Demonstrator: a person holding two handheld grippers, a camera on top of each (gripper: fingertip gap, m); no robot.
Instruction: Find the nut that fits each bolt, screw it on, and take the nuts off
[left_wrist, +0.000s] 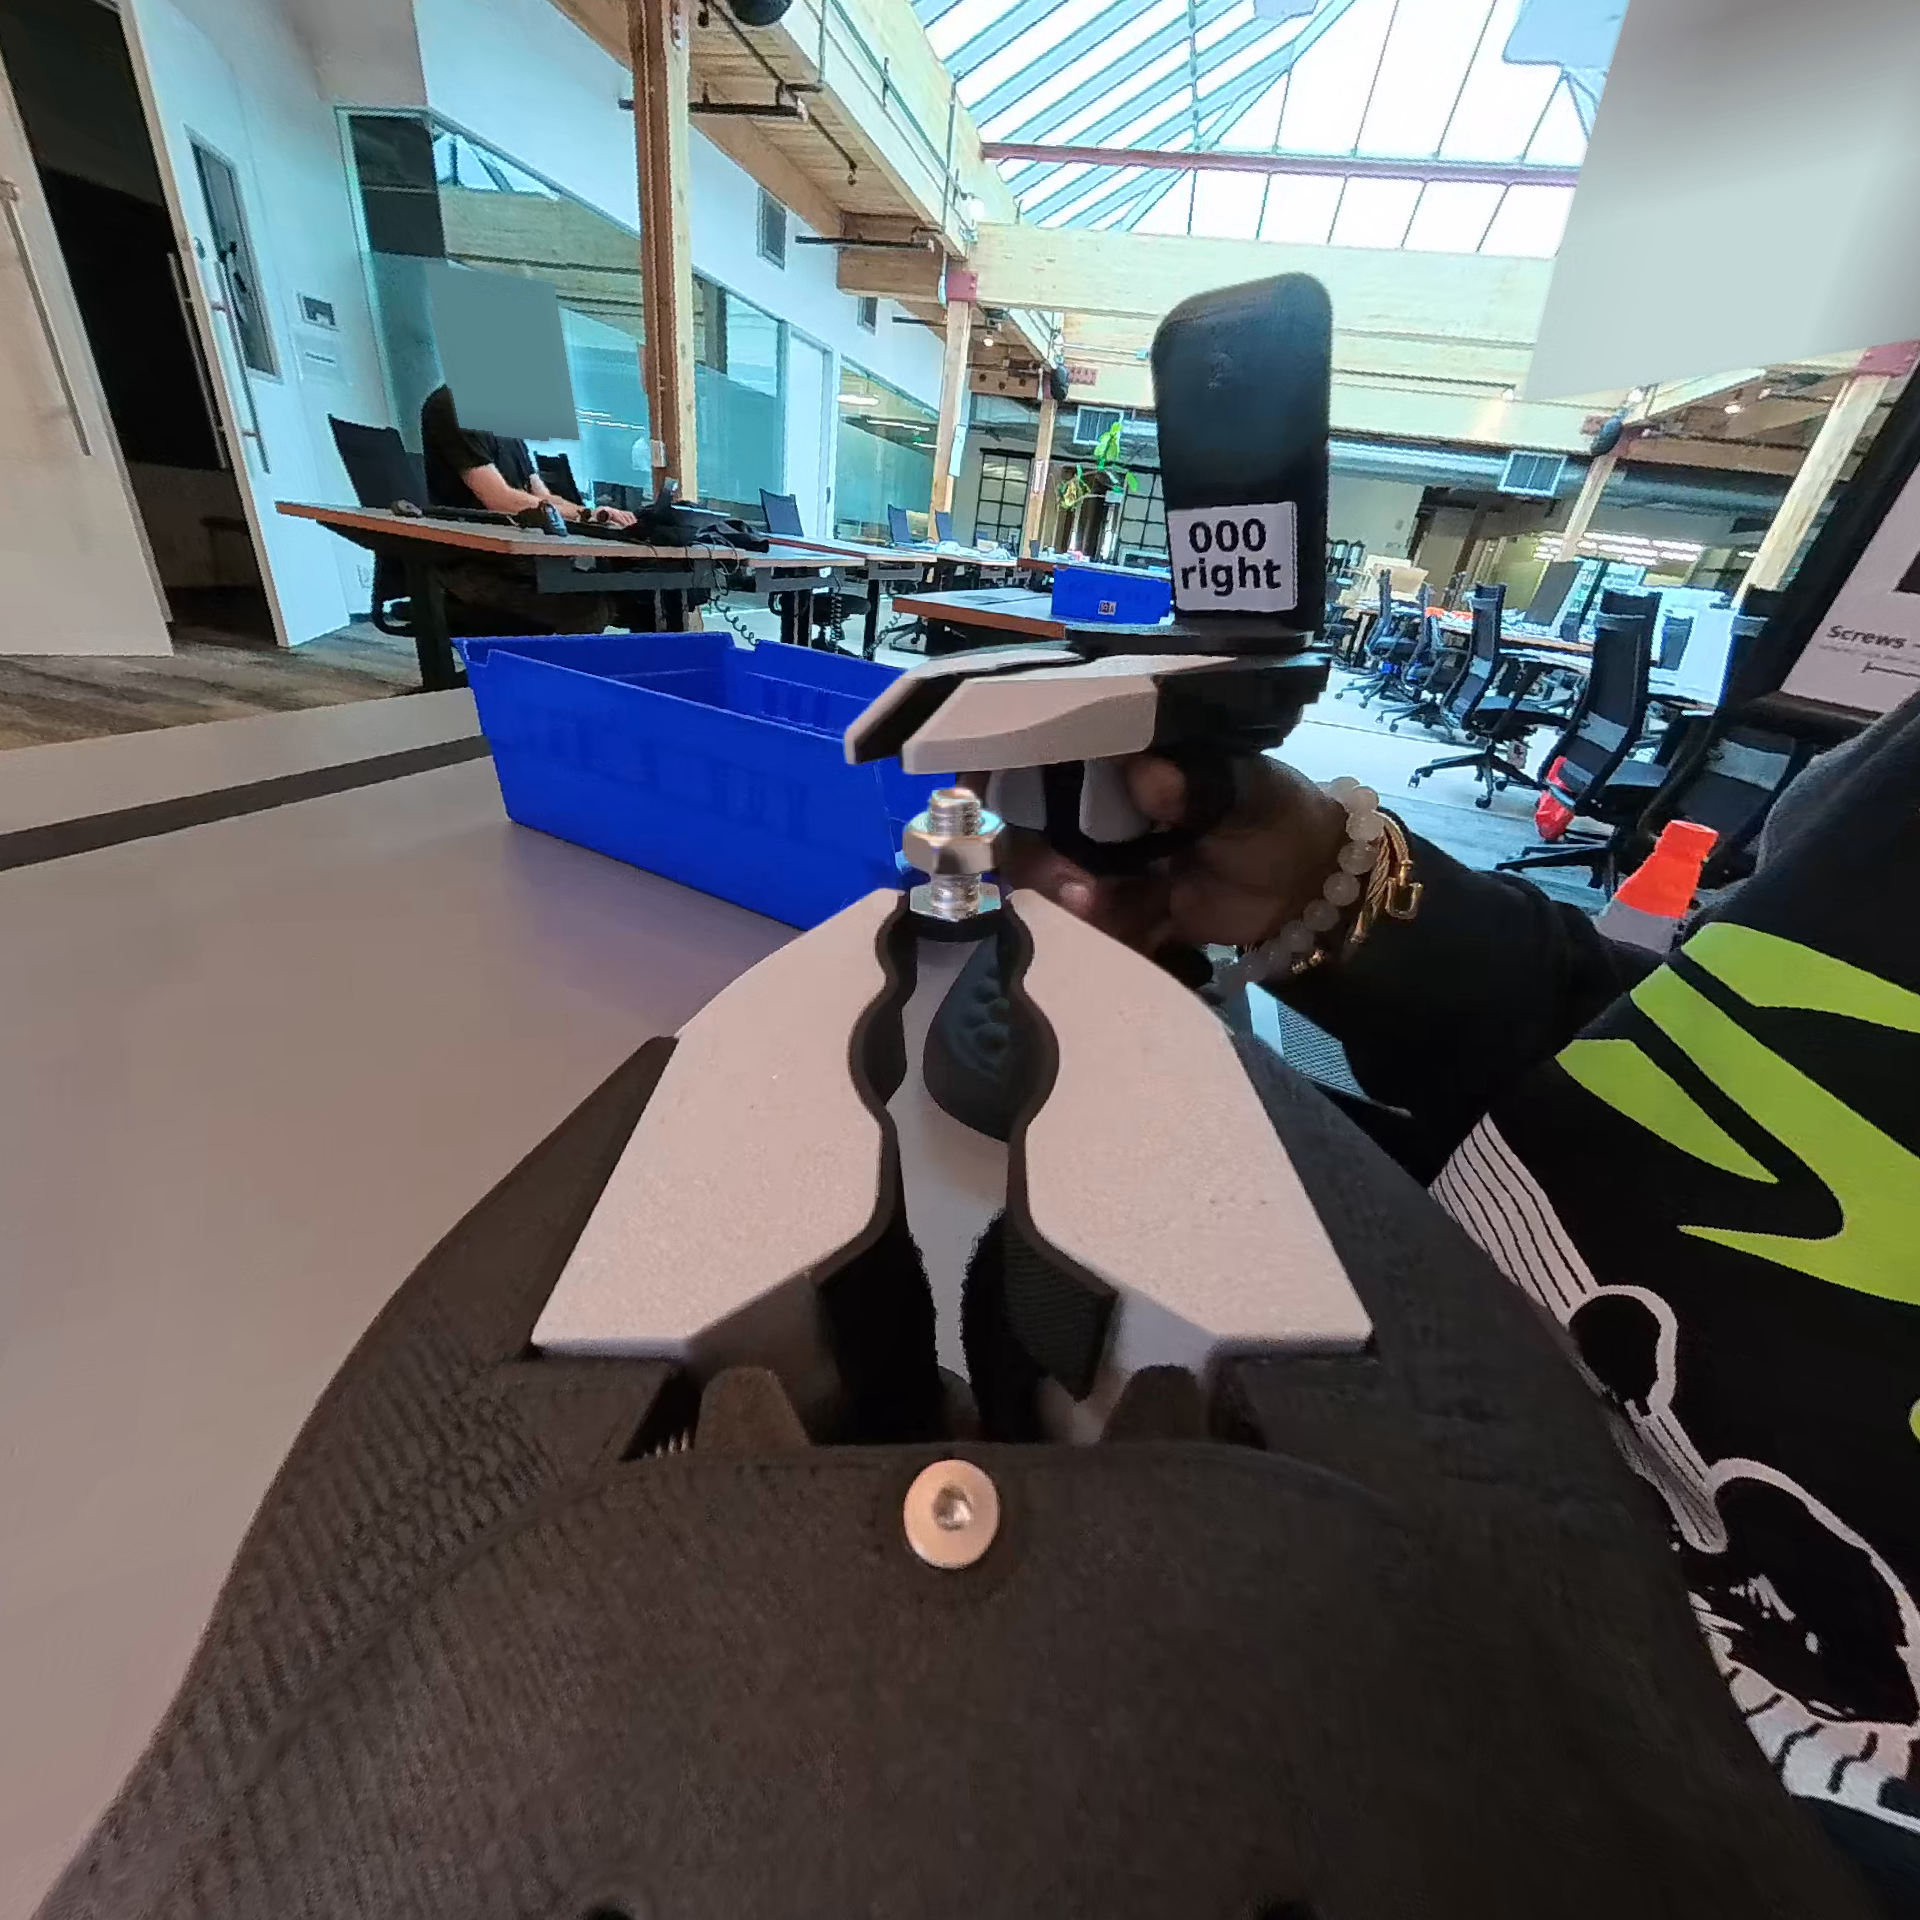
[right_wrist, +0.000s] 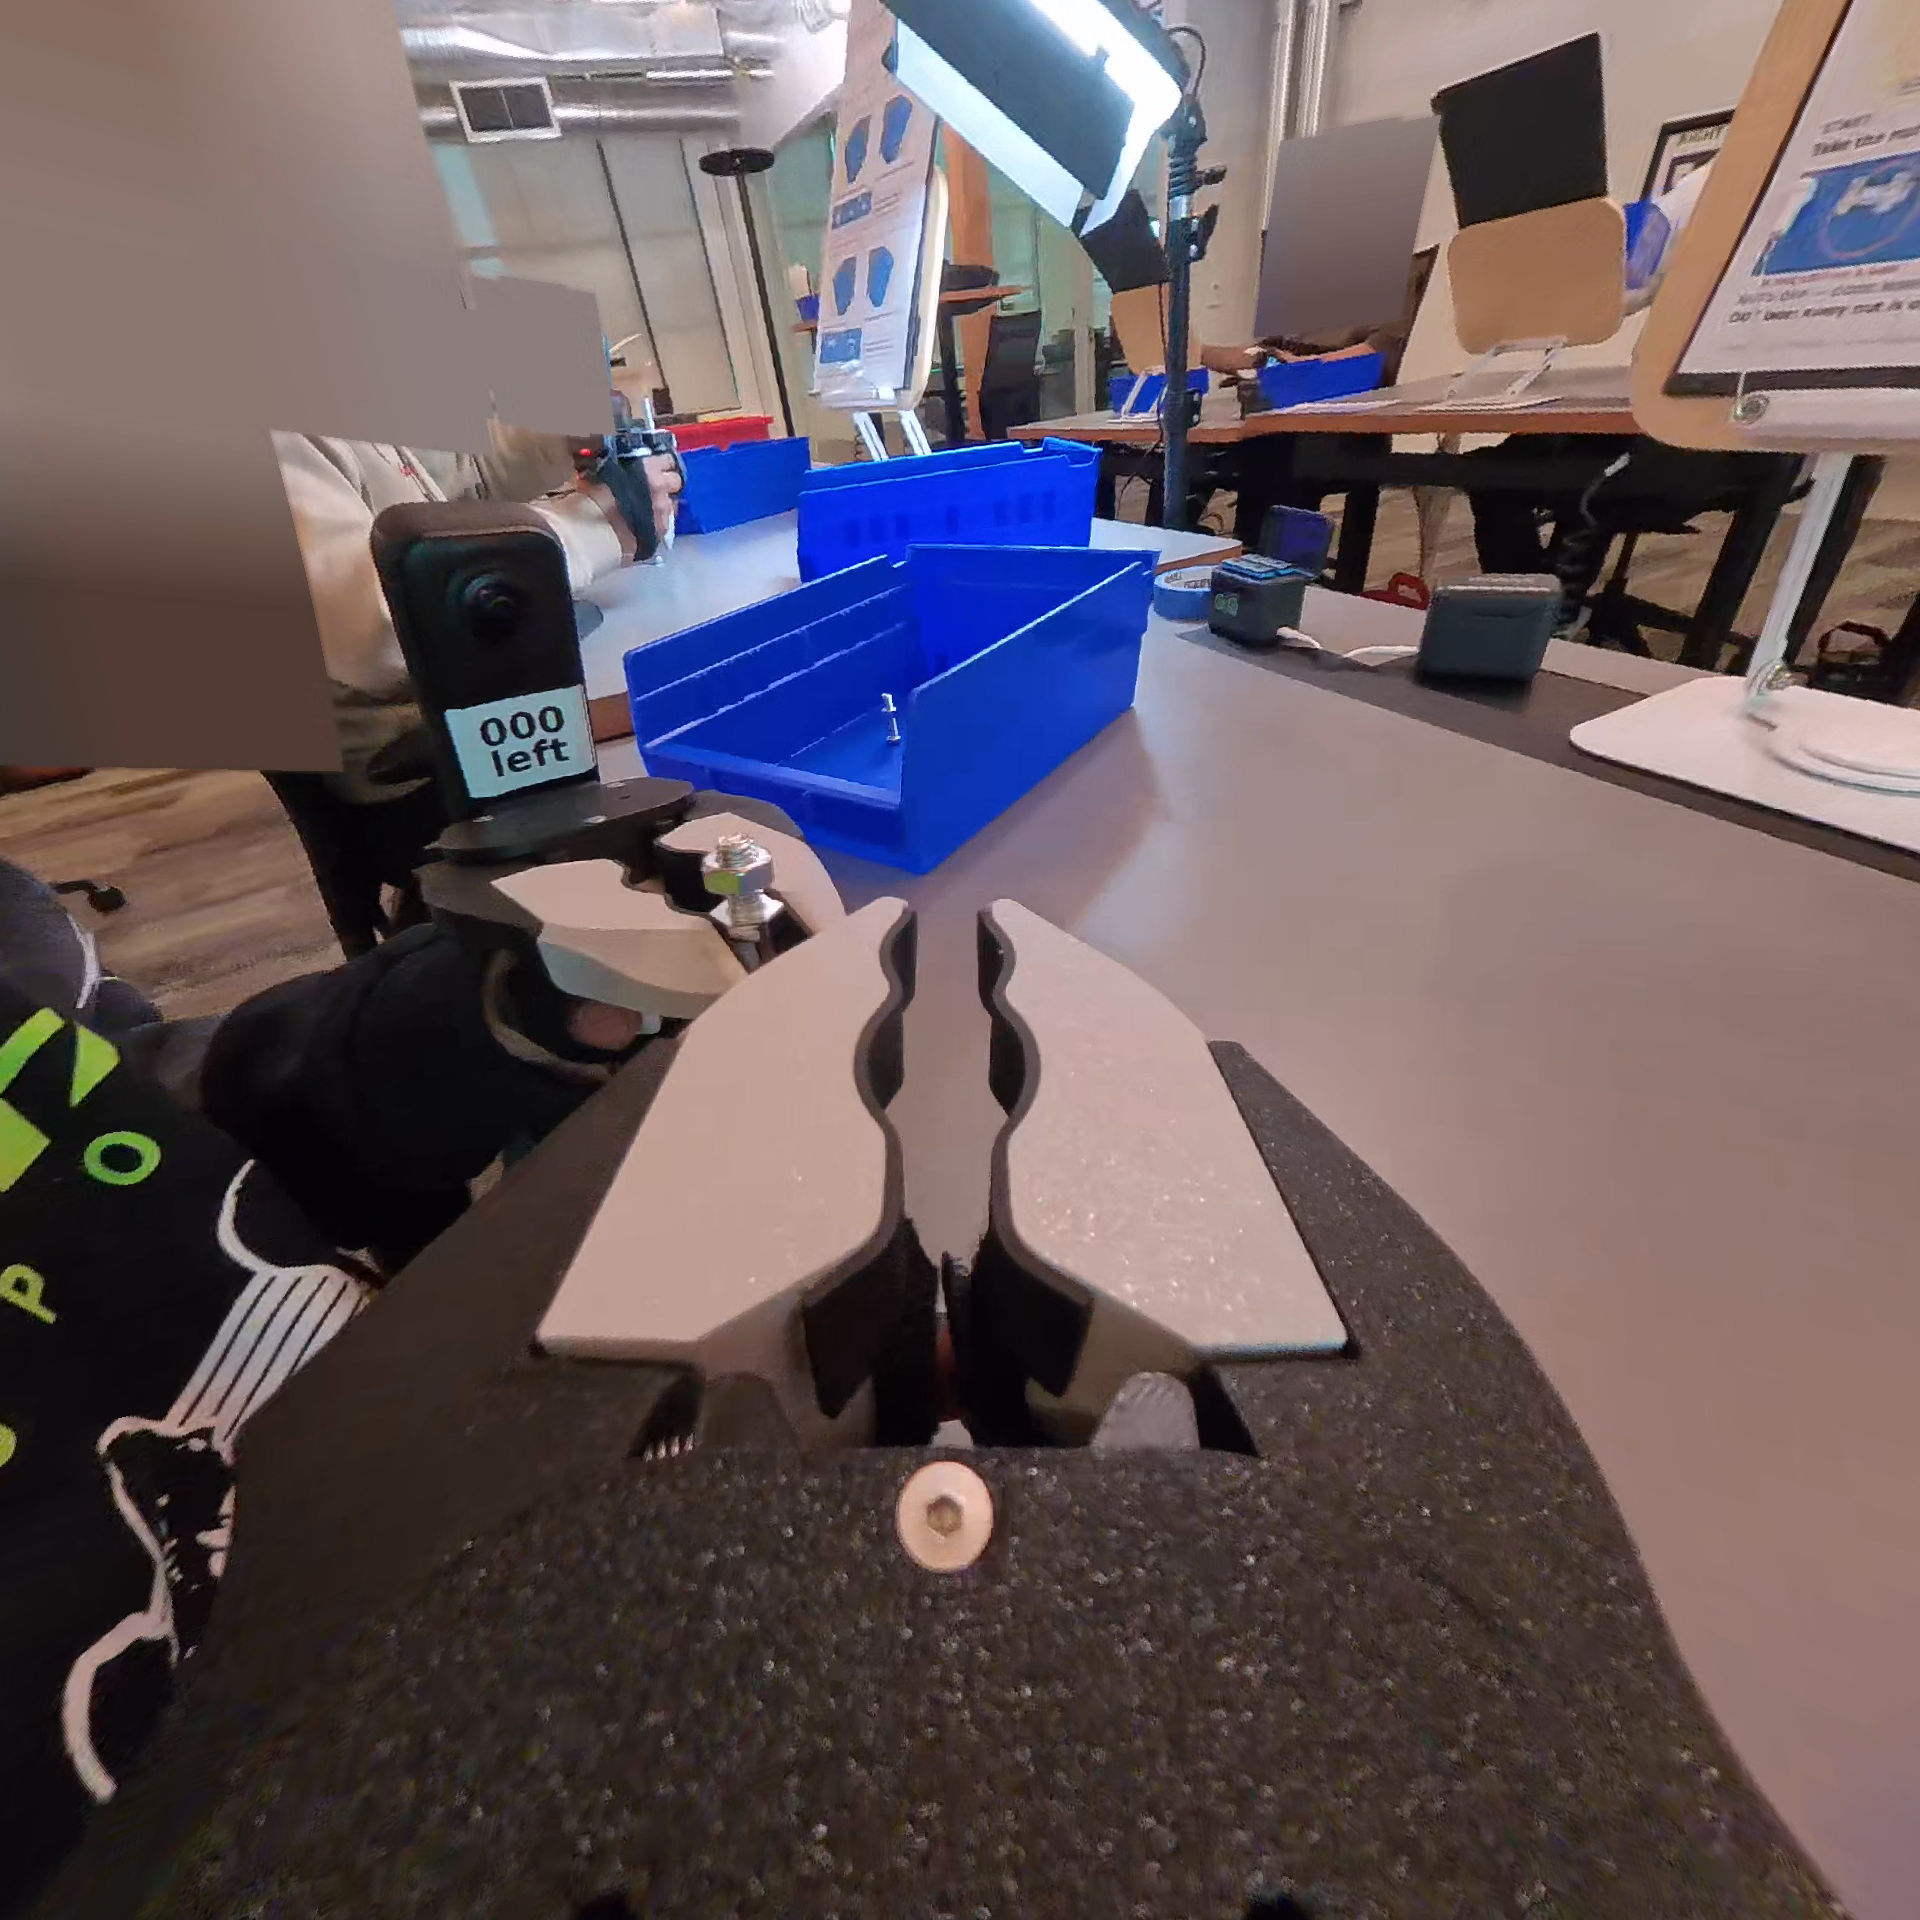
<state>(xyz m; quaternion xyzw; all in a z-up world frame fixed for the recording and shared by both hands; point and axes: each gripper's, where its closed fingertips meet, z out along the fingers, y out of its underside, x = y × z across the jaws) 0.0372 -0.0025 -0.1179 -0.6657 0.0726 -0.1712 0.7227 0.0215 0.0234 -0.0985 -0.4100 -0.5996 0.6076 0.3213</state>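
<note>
Near the blue bin (left_wrist: 665, 769), left gripper (left_wrist: 951, 914) is clamping an upright bolt (left_wrist: 948, 896); right gripper (right_wrist: 948, 925), empty and slightly parted, should be closing squarely on the hex nut (left_wrist: 951, 842).

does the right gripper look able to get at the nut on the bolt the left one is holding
Probably yes. The nut sits on the thread above the left gripper, exposed all round. The right gripper holds nothing, jaws slightly apart, hovering just above it; it would need to open wider.
</note>
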